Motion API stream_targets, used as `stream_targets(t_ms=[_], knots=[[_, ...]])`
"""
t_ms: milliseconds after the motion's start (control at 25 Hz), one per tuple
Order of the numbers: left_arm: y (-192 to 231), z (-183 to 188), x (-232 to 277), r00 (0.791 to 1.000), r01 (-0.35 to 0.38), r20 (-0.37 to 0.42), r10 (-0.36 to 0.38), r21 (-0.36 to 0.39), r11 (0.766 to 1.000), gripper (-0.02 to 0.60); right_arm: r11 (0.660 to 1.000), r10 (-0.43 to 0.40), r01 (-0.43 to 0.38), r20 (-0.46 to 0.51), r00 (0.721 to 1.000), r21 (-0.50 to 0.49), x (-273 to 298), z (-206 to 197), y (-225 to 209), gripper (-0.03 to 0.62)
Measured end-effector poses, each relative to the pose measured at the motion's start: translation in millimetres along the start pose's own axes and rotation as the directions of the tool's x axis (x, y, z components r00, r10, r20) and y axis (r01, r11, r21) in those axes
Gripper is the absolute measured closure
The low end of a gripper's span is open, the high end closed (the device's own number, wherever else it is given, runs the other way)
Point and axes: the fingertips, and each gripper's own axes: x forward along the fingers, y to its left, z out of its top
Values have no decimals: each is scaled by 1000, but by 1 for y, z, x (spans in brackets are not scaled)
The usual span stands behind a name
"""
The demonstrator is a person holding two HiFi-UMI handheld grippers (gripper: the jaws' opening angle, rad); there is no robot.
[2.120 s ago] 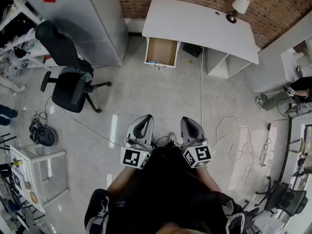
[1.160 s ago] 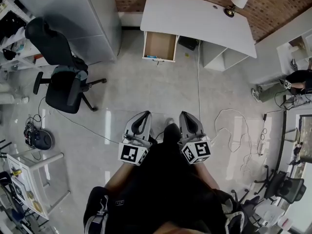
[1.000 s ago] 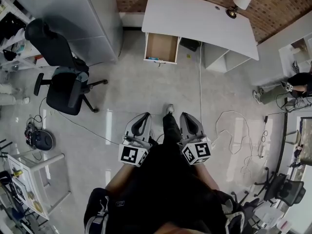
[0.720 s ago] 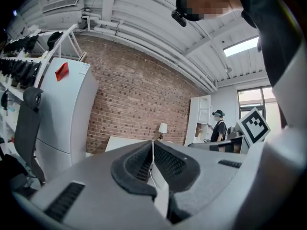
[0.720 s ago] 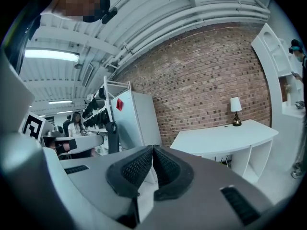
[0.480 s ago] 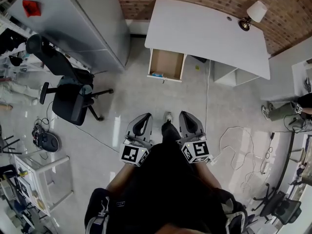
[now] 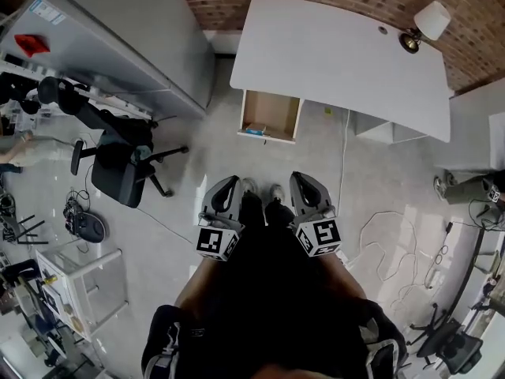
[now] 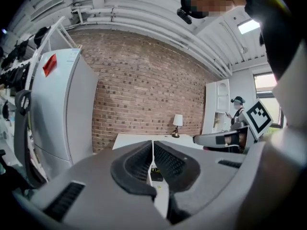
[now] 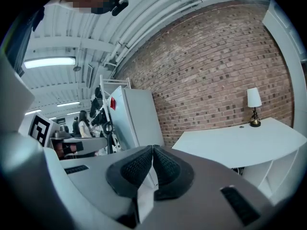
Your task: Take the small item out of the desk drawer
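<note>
Standing well back from the white desk (image 7: 339, 54), the person holds the left gripper (image 7: 228, 185) and the right gripper (image 7: 304, 181) side by side above the feet, both pointing toward the desk. Each pair of jaws is pressed together with nothing between them (both gripper views show this plainly). The drawer (image 7: 272, 110) stands open; a small bluish item (image 7: 254, 131) lies at its front edge, left of centre, well apart from both grippers.

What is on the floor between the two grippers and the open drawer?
Only bare grey floor, seen in the head view. The person's shoes poke out between the left gripper and right gripper, short of the drawer.
</note>
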Motion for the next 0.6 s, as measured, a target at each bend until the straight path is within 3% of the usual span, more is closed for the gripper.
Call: stream_targets(t_ms=[440, 600], knots=[[41, -35, 95, 998, 19, -66, -19, -2, 1000, 566, 1000, -4, 5, -53, 999, 15, 60, -7, -34, 566], [66, -70, 140, 990, 19, -140, -16, 16, 1000, 566, 999, -21, 25, -80, 997, 49, 91, -11, -49, 566]])
